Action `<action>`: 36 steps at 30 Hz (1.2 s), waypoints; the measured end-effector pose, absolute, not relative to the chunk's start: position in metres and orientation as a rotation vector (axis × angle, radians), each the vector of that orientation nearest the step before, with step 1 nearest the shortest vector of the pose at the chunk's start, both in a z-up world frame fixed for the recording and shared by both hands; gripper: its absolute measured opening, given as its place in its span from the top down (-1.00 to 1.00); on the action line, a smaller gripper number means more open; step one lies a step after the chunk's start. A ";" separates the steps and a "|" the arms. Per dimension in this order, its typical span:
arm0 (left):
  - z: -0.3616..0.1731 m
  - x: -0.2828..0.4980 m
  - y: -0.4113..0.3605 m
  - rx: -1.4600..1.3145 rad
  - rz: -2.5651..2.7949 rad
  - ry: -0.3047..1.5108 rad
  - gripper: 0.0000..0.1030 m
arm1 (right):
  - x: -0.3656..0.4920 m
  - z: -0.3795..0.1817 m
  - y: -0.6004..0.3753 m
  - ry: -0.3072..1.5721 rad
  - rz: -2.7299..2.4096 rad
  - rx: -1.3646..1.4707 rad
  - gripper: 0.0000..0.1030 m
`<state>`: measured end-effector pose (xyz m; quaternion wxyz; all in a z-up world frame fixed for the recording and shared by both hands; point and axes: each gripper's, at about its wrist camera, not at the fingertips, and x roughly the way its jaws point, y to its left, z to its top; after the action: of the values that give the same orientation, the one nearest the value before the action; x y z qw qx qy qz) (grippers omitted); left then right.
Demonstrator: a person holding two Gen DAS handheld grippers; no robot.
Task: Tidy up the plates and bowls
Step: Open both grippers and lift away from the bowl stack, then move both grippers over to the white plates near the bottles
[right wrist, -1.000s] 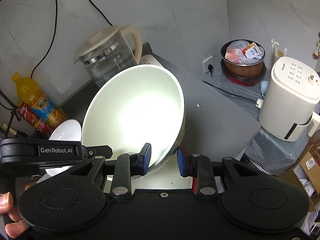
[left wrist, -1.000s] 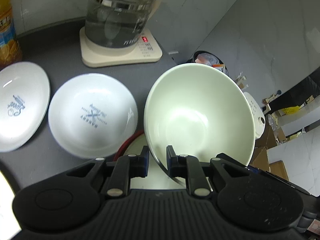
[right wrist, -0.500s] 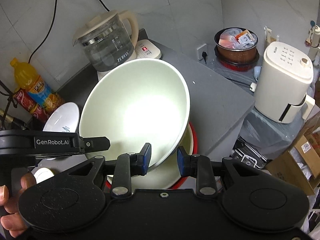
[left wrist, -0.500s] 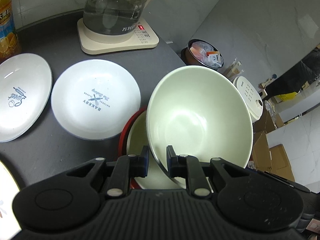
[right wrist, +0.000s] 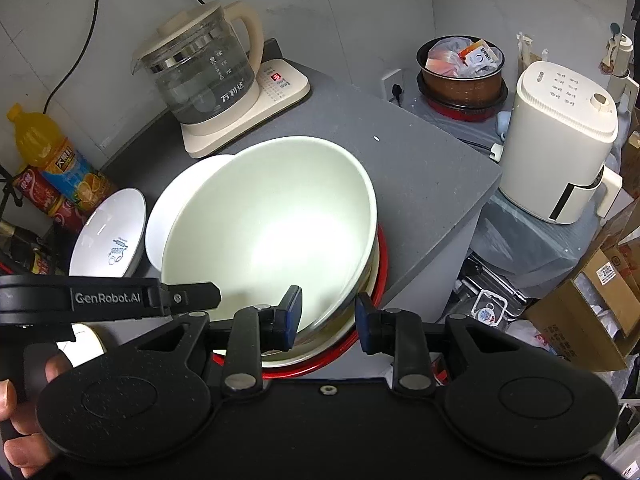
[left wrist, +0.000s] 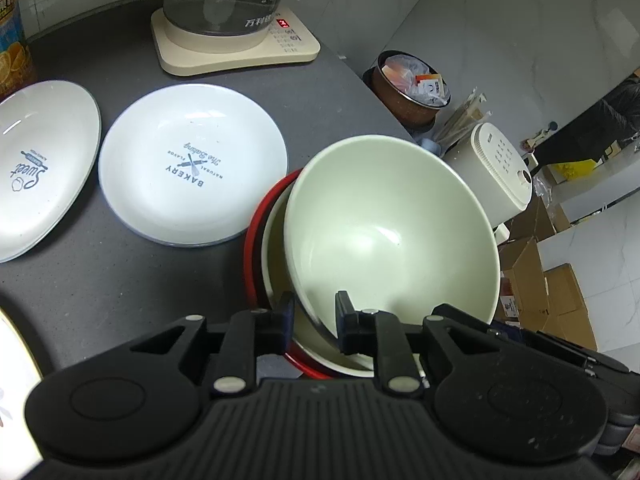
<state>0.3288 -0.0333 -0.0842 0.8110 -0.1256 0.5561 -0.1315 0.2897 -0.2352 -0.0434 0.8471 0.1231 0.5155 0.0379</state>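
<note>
Both grippers hold a large cream bowl (left wrist: pixel 392 232) (right wrist: pixel 272 232), tilted, by its near rim. My left gripper (left wrist: pixel 316 320) is shut on the rim, one pad inside and one outside. My right gripper (right wrist: pixel 328 316) grips the same rim further along. The bowl rests low inside a red-rimmed bowl (left wrist: pixel 256 248) (right wrist: pixel 382 264) on the grey counter. A white "BAKERY" plate (left wrist: pixel 192 164) lies just left of it. A white "Sweet" plate (left wrist: pixel 36 168) (right wrist: pixel 112 240) lies further left.
A glass kettle on a cream base (left wrist: pixel 228 4) (right wrist: pixel 200 68) stands at the back of the counter, with an orange drink bottle (right wrist: pixel 52 156) at the left. The counter edge (right wrist: pixel 440 240) runs close on the right. Beyond it stand a white appliance (right wrist: pixel 560 140) and a pot of packets (right wrist: pixel 460 68).
Both grippers have sunk toward the counter with the cream bowl. The red-rimmed bowl has come into view beneath it, and the cream bowl now sits down in it.
</note>
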 end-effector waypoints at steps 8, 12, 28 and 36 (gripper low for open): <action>-0.077 0.331 -0.022 -0.284 -0.264 1.181 0.49 | 0.289 -0.041 -0.231 1.096 0.077 0.251 0.28; -0.066 0.330 -0.018 -0.277 -0.255 1.161 0.25 | 0.286 -0.032 -0.234 1.069 0.070 0.248 0.00; -0.052 0.298 0.028 -0.251 -0.120 1.078 -0.28 | 0.281 -0.011 -0.205 1.006 0.198 0.177 -0.75; -0.049 0.274 0.066 -0.292 -0.016 1.069 -0.47 | 0.285 -0.007 -0.168 0.992 0.309 0.134 -0.81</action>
<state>0.2741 0.0658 -0.0487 0.8503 -0.1386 0.5077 -0.0078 0.2846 -0.1683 -0.0072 0.8660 0.0642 0.4734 0.1476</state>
